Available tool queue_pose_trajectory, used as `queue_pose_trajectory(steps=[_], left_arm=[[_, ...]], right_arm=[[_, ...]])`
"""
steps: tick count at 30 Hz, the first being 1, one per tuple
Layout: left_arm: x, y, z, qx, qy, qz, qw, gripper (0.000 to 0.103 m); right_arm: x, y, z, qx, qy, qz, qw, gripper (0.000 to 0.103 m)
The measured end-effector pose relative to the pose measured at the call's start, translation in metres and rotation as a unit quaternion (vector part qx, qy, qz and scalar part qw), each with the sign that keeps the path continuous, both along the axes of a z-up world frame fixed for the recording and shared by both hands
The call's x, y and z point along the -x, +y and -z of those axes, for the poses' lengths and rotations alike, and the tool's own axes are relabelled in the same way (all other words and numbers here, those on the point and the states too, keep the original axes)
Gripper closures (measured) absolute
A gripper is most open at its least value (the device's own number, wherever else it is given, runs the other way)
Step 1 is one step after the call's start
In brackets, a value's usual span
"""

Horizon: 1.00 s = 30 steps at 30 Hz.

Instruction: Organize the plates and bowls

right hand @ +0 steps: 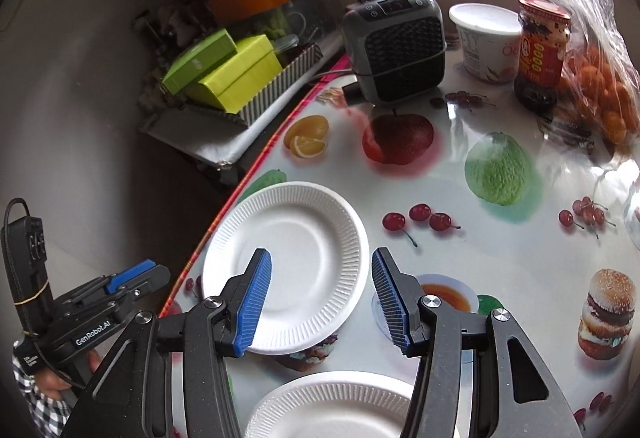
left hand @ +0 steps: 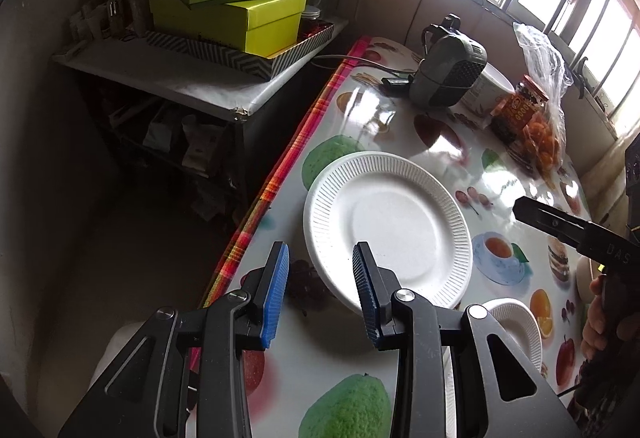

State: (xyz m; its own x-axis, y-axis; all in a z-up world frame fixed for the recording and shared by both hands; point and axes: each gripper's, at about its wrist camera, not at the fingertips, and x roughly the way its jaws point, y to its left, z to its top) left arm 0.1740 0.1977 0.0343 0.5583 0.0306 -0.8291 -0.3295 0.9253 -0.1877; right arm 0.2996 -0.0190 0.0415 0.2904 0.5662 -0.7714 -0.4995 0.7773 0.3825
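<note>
A white ribbed paper plate [left hand: 388,230] [right hand: 296,250] lies on the fruit-print table near its left edge. A second paper plate [right hand: 332,406] sits closer to me, in the left wrist view half hidden behind my finger [left hand: 516,322]. My left gripper [left hand: 320,254] hovers open over the first plate's near-left rim, nothing between its blue pads. My right gripper [right hand: 320,262] hangs open above that plate's right side, apart from it. Each gripper shows in the other's view: the right one [left hand: 532,212] at the right, the left one [right hand: 132,278] at the lower left, held by a hand.
At the table's far end stand a grey fan heater [right hand: 396,46], a white tub [right hand: 486,38], a red-lidded jar [right hand: 542,50] and a plastic bag of oranges [right hand: 600,94]. Left of the table's plaid edge [left hand: 272,190] stands a side shelf with green boxes [left hand: 232,10].
</note>
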Motion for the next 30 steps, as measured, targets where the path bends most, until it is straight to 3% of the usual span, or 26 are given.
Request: queue_pose_trajectory(steps=[7, 19, 30], left_arm=[[-0.015, 0.015, 0.022, 0.021, 0.015, 0.003, 0.9997, 0.068], [-0.032, 0.023, 0.040, 0.050, 0.034, 0.010, 0.9981, 0.068], [-0.037, 0.019, 0.043, 0.052, 0.036, 0.011, 0.9979, 0.074]], right_arm=[[-0.020, 0.004, 0.028, 0.012, 0.041, 0.018, 0.999, 0.051], [-0.031, 0.013, 0.051, 0.030, 0.076, 0.017, 0.997, 0.051], [-0.031, 0.015, 0.063, 0.021, 0.099, 0.010, 0.995, 0.064]])
